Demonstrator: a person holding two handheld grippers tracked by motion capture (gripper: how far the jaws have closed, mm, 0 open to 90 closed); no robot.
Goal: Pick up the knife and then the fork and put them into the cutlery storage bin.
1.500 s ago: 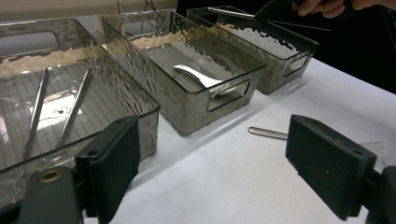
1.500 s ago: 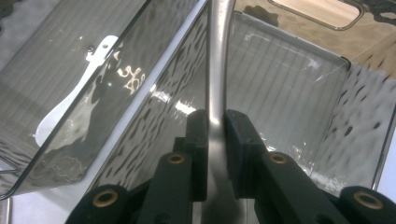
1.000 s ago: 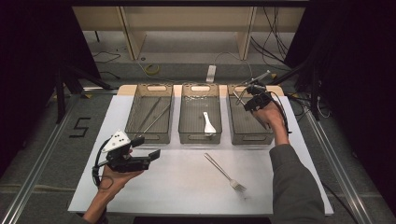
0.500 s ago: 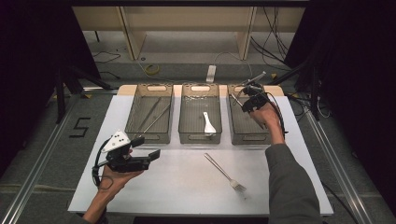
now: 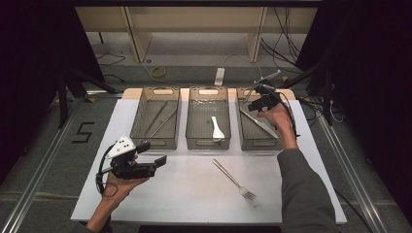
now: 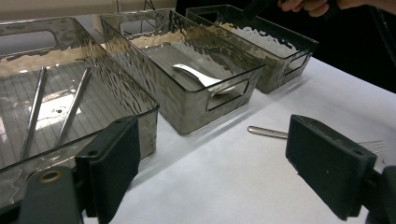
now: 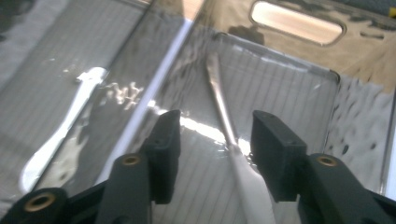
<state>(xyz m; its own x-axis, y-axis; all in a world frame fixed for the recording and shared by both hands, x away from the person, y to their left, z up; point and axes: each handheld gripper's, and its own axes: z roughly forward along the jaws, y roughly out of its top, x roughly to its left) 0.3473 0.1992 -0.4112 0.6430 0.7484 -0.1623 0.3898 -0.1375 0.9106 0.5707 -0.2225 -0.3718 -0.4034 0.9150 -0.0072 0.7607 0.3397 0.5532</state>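
Since 1 s ago the right hand has pushed fwd, carrying the right gripper (image 5: 257, 102) from near the front of the right bin (image 5: 243, 141) to over its far end; left gripper (image 5: 145, 167) and the loose fork (image 5: 233, 179) lie as they did. Landmark = middle bin (image 5: 209, 141), white spoon (image 5: 217, 130) inside. Right gripper sits above the bin just right of it, jaws parted to a moderate gap, nothing between them; the right gripper view looks down past them at a knife (image 7: 224, 116) lying flat on the ribbed floor, diagonal, thin end toward the far handle slot. Left gripper hovers low, front-left of middle bin, jaws wide apart, empty. Bin left of middle bin holds two long metal rods (image 5: 158, 120), prob. chopsticks. Fork lies on the white mat (image 5: 145, 204), just in front of middle bin, tines toward the person. Handling est.: knife = rigid metal, light-ish, polished so likely slippery; lies flush, so little edge to get under. Best grip looks like across the narrow handle part, jaws straddling the width, not the broad blade. Bin walls close by, so approach from straight above. Fork next: same stiff, slick feel; pinch mid-handle.
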